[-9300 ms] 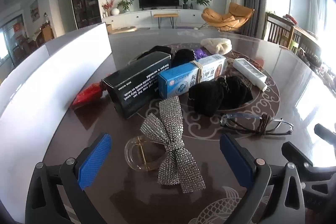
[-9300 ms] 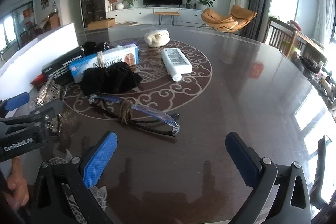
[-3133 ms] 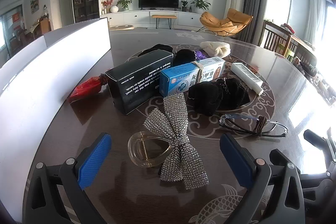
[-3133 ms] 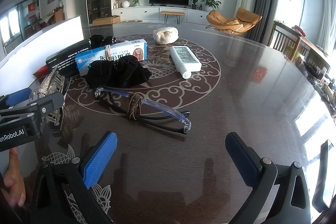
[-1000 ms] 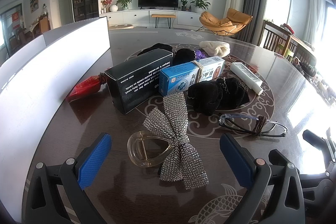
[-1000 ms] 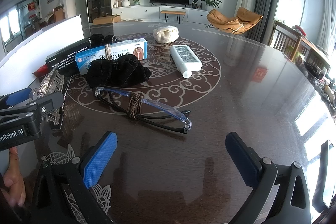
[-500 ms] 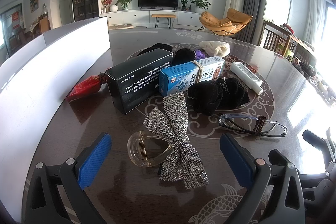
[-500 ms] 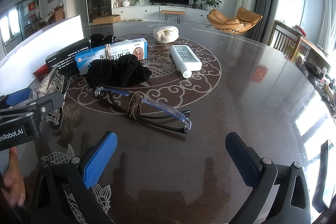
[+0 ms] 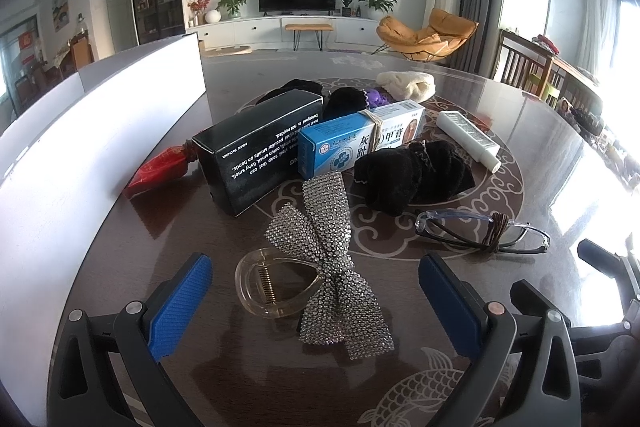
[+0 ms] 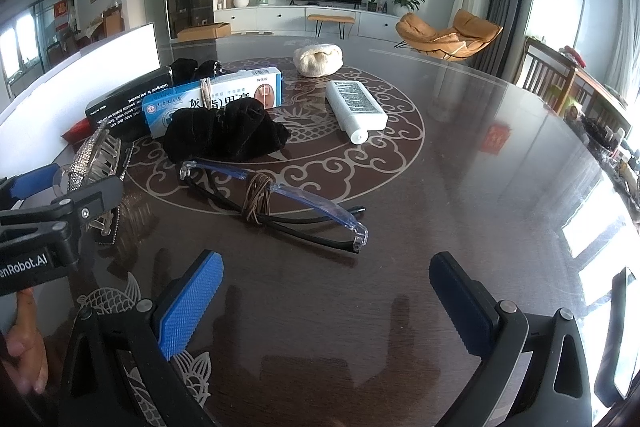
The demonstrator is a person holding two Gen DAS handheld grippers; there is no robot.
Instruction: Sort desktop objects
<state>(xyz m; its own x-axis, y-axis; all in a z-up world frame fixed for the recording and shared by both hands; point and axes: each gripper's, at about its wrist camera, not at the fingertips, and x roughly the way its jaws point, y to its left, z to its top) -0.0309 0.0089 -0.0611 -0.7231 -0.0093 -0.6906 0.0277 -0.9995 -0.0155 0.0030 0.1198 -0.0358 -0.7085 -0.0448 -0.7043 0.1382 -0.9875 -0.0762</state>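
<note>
On the table (image 10: 460,187) — two boxes, one pair of glasses (image 10: 276,203); both grippers spread wide, grasping nothing.

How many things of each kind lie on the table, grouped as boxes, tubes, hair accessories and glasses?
Boxes: 2, black box, blue-white box
Tubes: 2, white tube, red tube
Hair accessories: 2, bow clip, black scrunchie
Glasses: 1
Total: 7
</note>
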